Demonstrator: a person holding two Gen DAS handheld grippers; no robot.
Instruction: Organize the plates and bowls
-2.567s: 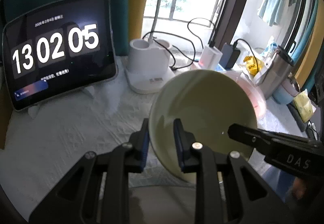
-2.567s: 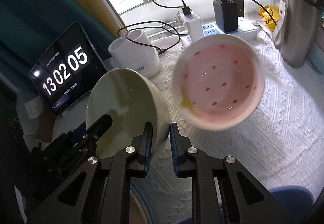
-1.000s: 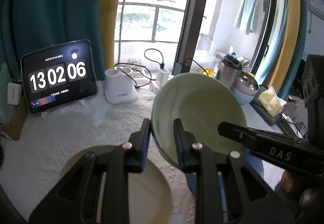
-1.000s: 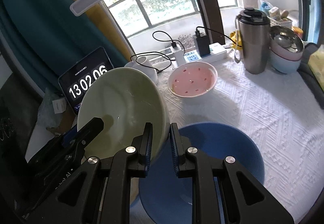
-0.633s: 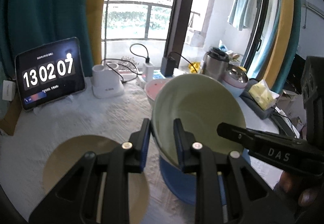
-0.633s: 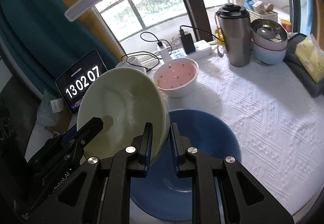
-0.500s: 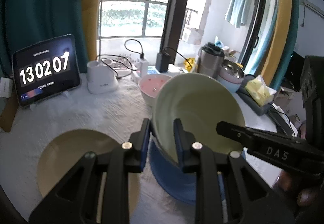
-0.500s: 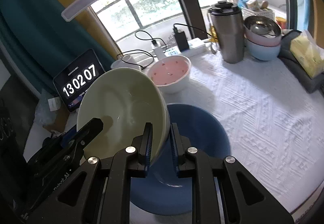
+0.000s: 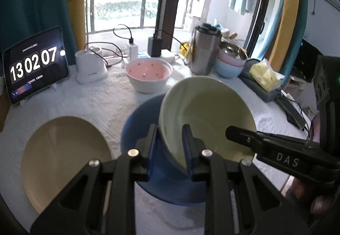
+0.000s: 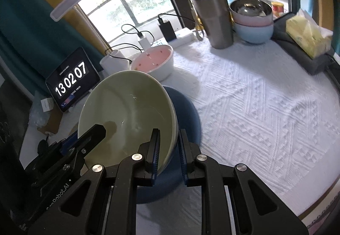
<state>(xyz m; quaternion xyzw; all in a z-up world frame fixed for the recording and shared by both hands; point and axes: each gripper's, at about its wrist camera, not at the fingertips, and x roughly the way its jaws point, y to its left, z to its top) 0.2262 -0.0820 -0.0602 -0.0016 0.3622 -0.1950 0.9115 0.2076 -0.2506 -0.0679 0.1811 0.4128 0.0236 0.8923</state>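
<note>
**Two tools, one green bowl, hanging over the blue plate**

Both tools are clamped on the same pale green bowl (image 9: 204, 116). The left tool (image 9: 170, 145) pinches the bowl's near rim with one finger inside and one outside, and the right tool (image 10: 169, 150) does the same on the opposite rim. The bowl is tilted, mouth towards the cameras, and sits right above the blue plate (image 9: 138, 128) on the table (image 10: 265, 107), which has a white textured cloth on it. Can't tell if the bowl's base is touching the plate.

Readable stuff: the tablet (image 9: 35, 64) at the back left shows "13 02 07" in big white digits, with smaller lines under and over it that are too tiny to read. In the left view the right tool's arm says "DAS". In the right view the left tool's body has lettering ending in "Robot.AI", with the start cut off.

Only the left view shows the tan plate (image 9: 63, 160) lying flat left of the blue one, plus a towel hanging outside and fingers at the bottom right corner. The right view gives a much better look at the steel tumbler (image 10: 212, 18), the stacked bowls (image 10: 252, 20) beside it and the tissue pack (image 10: 308, 35). The pink bowl with red specks (image 9: 148, 75) stands behind the blue plate in both.
</note>
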